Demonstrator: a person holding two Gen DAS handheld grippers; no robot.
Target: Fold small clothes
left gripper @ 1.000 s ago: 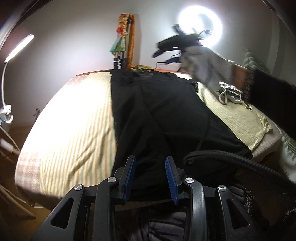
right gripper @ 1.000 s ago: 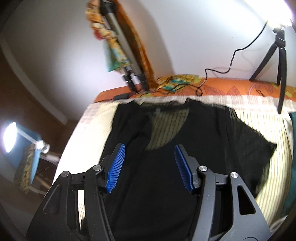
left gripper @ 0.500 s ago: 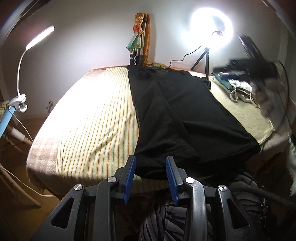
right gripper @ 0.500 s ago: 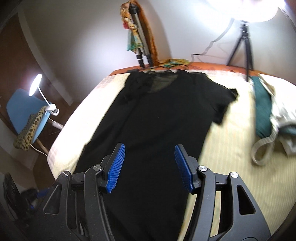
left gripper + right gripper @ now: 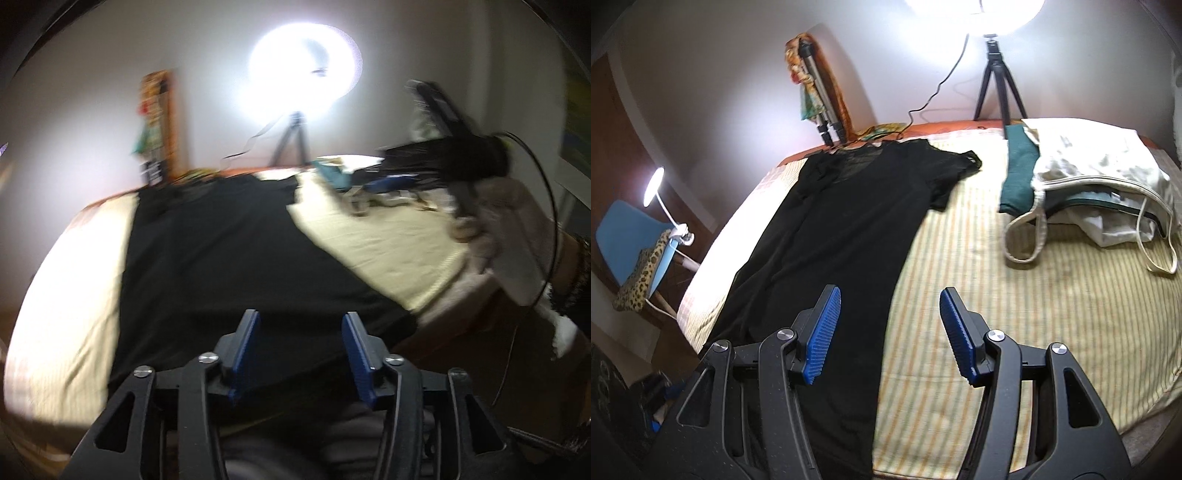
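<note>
A long black garment (image 5: 849, 221) lies flat and lengthwise on the striped bed (image 5: 997, 295), neckline at the far end, one short sleeve (image 5: 955, 168) sticking out to the right. It also shows in the blurred left wrist view (image 5: 229, 251). My left gripper (image 5: 301, 347) is open and empty just above the garment's near hem. My right gripper (image 5: 886, 332) is open and empty above the garment's right edge; it shows held in the hand at the right of the left wrist view (image 5: 461, 162).
A pile of white and teal clothes with a bag (image 5: 1082, 184) lies at the bed's far right. A ring light on a tripod (image 5: 997, 70) and a second tripod (image 5: 820, 96) stand at the headboard. A blue chair with a clip lamp (image 5: 653, 229) is left of the bed.
The left gripper has swung right and forward over the hem and its jaws have widened. The right gripper has pulled back and to the right, off the garment's middle to its right edge.
</note>
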